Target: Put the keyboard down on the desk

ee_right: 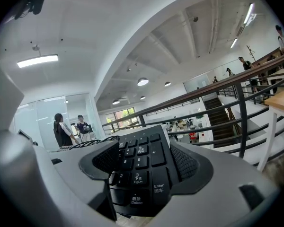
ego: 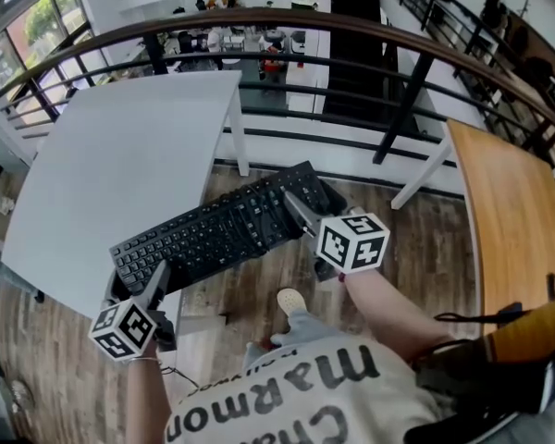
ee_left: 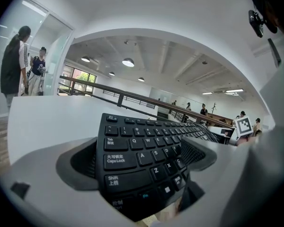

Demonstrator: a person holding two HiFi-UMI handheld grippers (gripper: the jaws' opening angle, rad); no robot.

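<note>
Black keyboard [ego: 217, 231], left gripper [ee_left: 139, 157] fingers clamping one end, right gripper [ee_right: 144, 162] fingers the other, seemingly above desk [ego: 120, 155]

Caps Lock, Shift, Enter, Delete on keyboard [ee_left: 142, 155]

In the head view, the grey fingers [ego: 153, 289] of the left gripper [ego: 159, 274] are covering part of the near left edge of the long black computer keyboard [ego: 213, 234], and the right gripper [ego: 294, 203] is hiding part of its right end. Whether the keyboard is resting on the pale grey worktop [ego: 120, 155] or hanging just above it is not showing. The picture's right edge is cutting off the orange-brown wooden worktop [ego: 513, 220]. In the left gripper view, the nearest key row is sinking into shadow and the far keys are getting too small to read.
</note>
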